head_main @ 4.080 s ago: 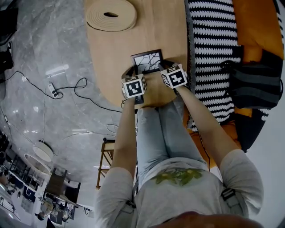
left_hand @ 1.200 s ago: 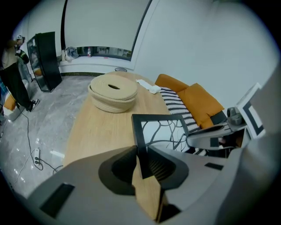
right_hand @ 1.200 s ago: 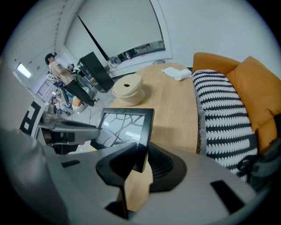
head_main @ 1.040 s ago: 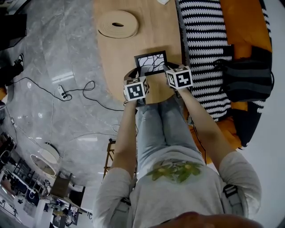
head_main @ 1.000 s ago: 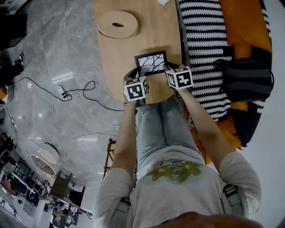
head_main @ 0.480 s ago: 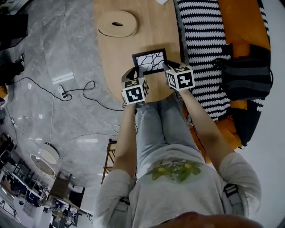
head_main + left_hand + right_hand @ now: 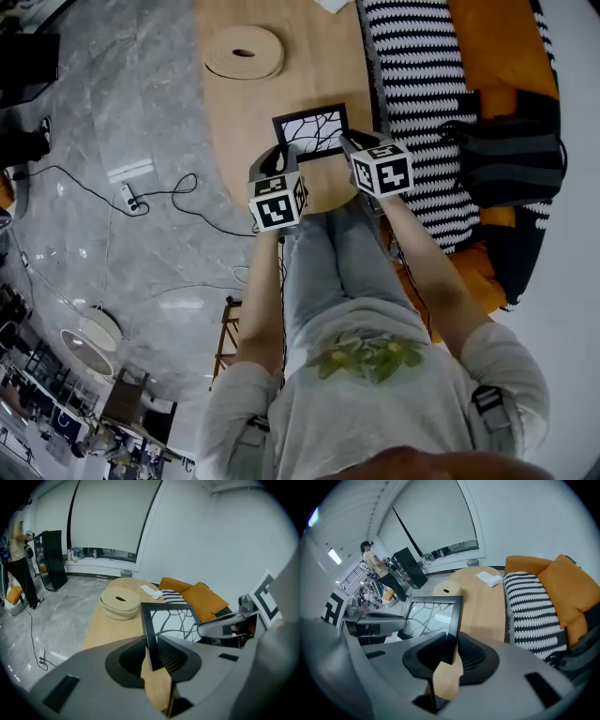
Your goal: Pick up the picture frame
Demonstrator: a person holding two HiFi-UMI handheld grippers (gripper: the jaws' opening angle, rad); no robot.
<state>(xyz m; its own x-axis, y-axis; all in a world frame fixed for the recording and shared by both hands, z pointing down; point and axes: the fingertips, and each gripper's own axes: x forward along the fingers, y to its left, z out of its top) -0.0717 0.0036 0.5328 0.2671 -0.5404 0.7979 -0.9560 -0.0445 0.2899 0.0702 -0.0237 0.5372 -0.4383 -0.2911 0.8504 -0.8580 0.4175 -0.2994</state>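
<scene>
The picture frame (image 7: 310, 131) is black-edged, with a white picture of dark branches. It hangs above the near end of the wooden table (image 7: 230, 108), held from both sides. My left gripper (image 7: 279, 159) is shut on the frame's left edge (image 7: 149, 630), which stands pinched between the jaws. My right gripper (image 7: 351, 146) is shut on the frame's right edge (image 7: 453, 620). In the left gripper view the right gripper's jaw (image 7: 225, 625) shows across the frame. Both marker cubes sit just near of the frame in the head view.
A round coiled beige basket (image 7: 244, 52) lies farther along the table. A black-and-white striped cushion (image 7: 412, 66) and a dark bag (image 7: 514, 150) rest on the orange sofa (image 7: 502, 37) at the right. A cable and power strip (image 7: 127, 195) lie on the grey floor at the left.
Both grippers have risen together with the frame held between them. The frame has come up off the table's near end.
</scene>
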